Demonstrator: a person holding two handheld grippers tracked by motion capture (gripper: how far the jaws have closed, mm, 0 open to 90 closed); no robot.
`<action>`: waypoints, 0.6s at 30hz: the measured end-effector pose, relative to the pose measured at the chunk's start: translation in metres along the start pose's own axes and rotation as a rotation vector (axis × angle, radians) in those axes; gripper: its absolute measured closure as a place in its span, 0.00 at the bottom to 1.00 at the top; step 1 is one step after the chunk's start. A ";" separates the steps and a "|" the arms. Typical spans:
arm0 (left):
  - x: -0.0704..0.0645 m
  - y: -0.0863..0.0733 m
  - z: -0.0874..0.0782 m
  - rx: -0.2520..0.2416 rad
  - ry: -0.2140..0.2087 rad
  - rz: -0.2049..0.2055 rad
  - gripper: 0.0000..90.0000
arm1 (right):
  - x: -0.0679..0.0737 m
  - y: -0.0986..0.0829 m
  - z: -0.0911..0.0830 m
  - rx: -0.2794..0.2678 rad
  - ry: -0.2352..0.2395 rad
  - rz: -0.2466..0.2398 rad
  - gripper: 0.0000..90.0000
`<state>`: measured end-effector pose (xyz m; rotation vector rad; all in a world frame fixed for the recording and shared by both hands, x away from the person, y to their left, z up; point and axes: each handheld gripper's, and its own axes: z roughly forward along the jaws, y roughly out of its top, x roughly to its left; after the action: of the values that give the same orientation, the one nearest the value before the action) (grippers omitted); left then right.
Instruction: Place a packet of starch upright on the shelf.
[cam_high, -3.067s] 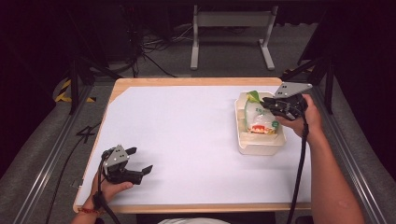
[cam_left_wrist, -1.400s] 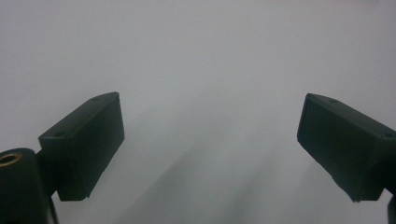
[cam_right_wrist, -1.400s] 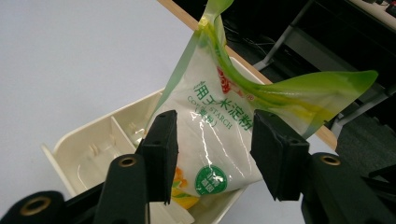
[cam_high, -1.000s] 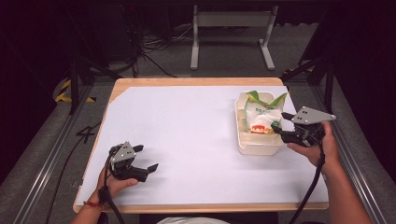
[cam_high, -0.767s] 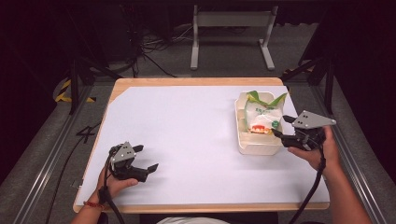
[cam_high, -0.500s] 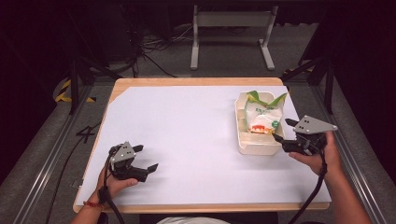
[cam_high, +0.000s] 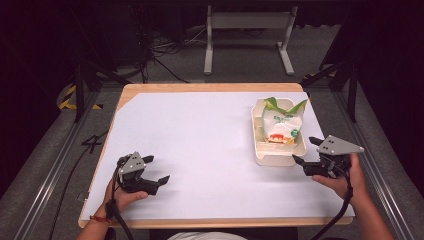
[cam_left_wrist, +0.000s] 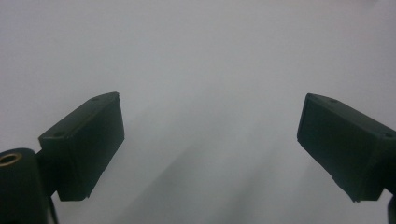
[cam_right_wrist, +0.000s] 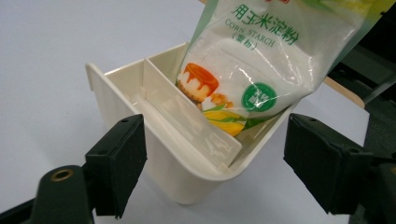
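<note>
The corn starch bag leans in the cream tray at the right side of the counter. The right gripper waits just beside its near end, fingers spread, holding nothing. The left gripper is far left, fingers also spread. A push on the light tray may tip the bag out.

Left tongs agape, low, right tongs agape
</note>
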<state>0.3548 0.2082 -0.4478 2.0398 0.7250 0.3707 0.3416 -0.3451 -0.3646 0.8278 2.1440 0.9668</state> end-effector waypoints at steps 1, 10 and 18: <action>0.000 0.000 0.000 -0.001 0.000 0.000 0.09 | 0.001 -0.002 0.001 -0.003 0.000 -0.002 0.22; 0.000 0.000 0.000 -0.001 0.003 0.000 0.09 | 0.011 -0.025 0.005 -0.007 -0.004 0.027 0.18; 0.000 0.000 -0.001 -0.003 0.002 -0.014 0.09 | 0.012 -0.044 0.008 -0.009 -0.033 0.076 0.14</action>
<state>0.3544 0.2087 -0.4477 2.0310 0.7395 0.3652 0.3281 -0.3558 -0.4075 0.9207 2.0918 0.9933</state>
